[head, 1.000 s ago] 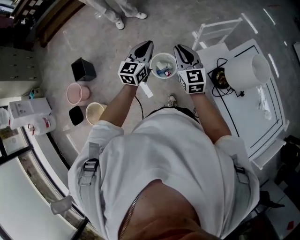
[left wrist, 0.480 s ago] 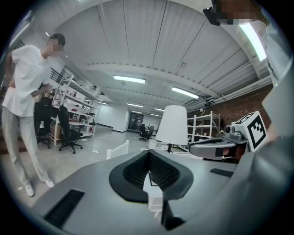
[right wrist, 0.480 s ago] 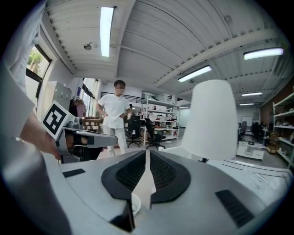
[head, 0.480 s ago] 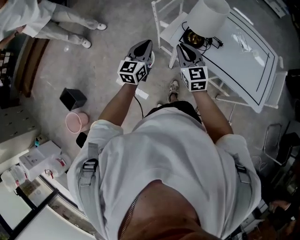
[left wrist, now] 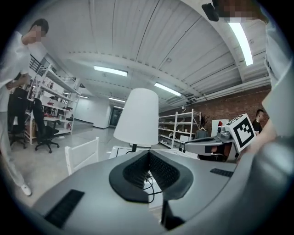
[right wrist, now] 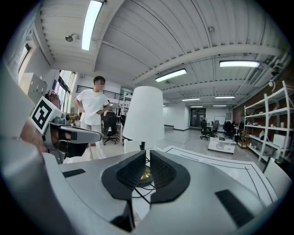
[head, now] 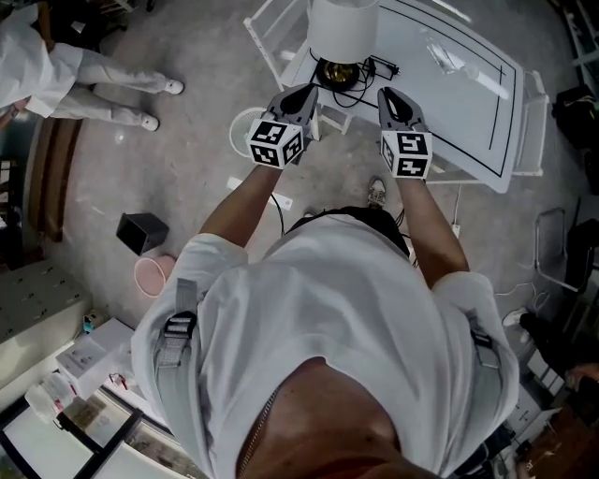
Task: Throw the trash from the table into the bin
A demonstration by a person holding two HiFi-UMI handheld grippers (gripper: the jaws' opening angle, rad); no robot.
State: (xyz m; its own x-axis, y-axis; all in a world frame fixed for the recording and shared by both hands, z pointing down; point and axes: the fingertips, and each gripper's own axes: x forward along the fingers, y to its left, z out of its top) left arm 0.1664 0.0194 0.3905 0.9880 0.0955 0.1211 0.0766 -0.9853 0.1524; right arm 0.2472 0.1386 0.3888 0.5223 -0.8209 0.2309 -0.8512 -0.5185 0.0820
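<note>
A crumpled clear plastic wrapper [head: 447,58] lies on the white table [head: 487,103], beyond a white-shaded lamp [head: 342,28]. Both grippers are held level side by side at the table's near edge, facing the lamp [left wrist: 136,117] [right wrist: 143,112]. My left gripper [head: 304,91] [left wrist: 148,155] is shut with nothing in it. On my right gripper [head: 388,94] [right wrist: 147,158] the jaws stand a narrow slit apart, empty, and the lamp's brass base shows through the gap. Just left of the left gripper, the rim of the white round bin [head: 241,124] shows on the floor.
The lamp's black cable [head: 374,67] is coiled by its base. A white chair [head: 271,28] stands at the table's left end. A person in white [head: 84,70] stands at upper left. A black box [head: 140,232] and a pink bucket [head: 150,274] sit on the floor at left.
The person has turned from the bin toward the table. Both grippers, earlier over the bin with trash in it, now sit at the table's edge by the lamp. The bin has slid left.
</note>
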